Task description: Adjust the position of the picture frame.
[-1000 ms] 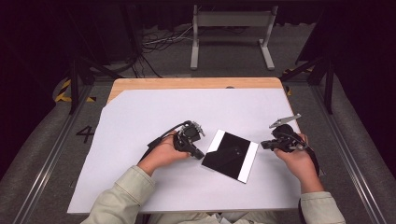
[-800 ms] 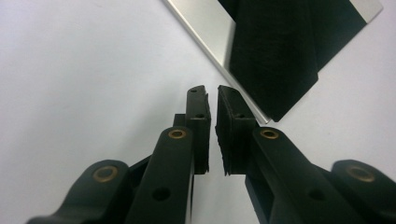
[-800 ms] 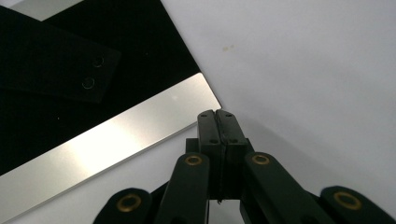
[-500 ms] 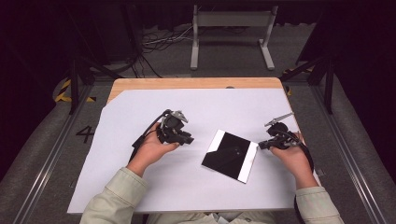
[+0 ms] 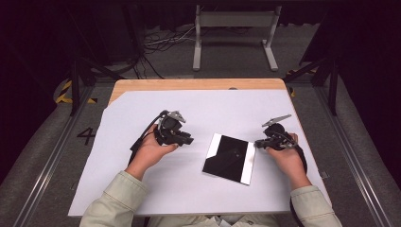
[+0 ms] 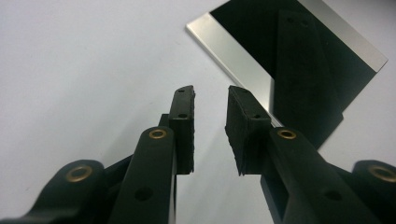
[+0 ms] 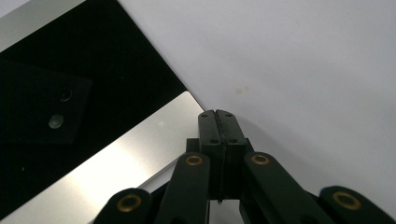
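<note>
Left claw (image 5: 185, 139) stands part open with nothing between its pads, its jaws having just been opening, and hovers left of the dark panel (image 5: 229, 158), apparently after releasing it. Right claw (image 5: 259, 143) is fully closed, holds nothing, and sits at the panel's upper right corner, probably to steady or nudge it. Lying flat on the white desk (image 5: 142, 113), lower centre of the high view, the panel runs its long axis and silver edge strips (image 5: 213, 151) from upper frame to lower, tilted slightly.

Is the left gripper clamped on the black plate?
No, the left gripper has its jaws apart with nothing between them, short of the black plate, as its own view shows.
</note>
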`<state>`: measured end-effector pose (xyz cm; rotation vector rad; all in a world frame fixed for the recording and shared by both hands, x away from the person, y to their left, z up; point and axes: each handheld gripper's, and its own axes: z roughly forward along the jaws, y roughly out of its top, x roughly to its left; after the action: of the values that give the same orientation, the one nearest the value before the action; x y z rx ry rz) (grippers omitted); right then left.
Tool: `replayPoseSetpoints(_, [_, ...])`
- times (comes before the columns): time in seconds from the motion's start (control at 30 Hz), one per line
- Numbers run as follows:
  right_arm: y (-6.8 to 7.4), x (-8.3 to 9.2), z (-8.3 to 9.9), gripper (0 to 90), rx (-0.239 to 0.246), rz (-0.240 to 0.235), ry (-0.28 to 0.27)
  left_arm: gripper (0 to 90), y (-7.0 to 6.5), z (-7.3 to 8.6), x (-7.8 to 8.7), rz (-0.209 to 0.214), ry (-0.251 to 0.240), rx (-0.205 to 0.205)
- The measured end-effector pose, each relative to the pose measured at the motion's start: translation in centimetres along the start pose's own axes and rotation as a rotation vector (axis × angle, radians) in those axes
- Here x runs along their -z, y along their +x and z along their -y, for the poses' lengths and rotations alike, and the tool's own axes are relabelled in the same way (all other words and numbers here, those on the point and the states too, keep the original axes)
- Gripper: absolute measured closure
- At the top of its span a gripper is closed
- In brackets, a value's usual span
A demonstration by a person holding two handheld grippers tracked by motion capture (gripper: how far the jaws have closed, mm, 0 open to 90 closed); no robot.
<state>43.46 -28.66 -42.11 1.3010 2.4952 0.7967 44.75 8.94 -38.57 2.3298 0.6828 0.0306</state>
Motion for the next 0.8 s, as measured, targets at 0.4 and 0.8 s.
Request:
replayPoseSetpoints(0.4, [3.4, -2.9, -2.7, 90.0, 0.141, -0.014, -0.061, 72.0, 0.5, 1.0, 0.7, -0.01, -0.001, 0.026])
replayPoseSetpoints(0.8, [5.4, 1.0, -3.0, 90.0, 0.298, -0.044, -0.116, 61.0, 1.4, 1.2, 1.2, -0.053, -0.029, 0.033])
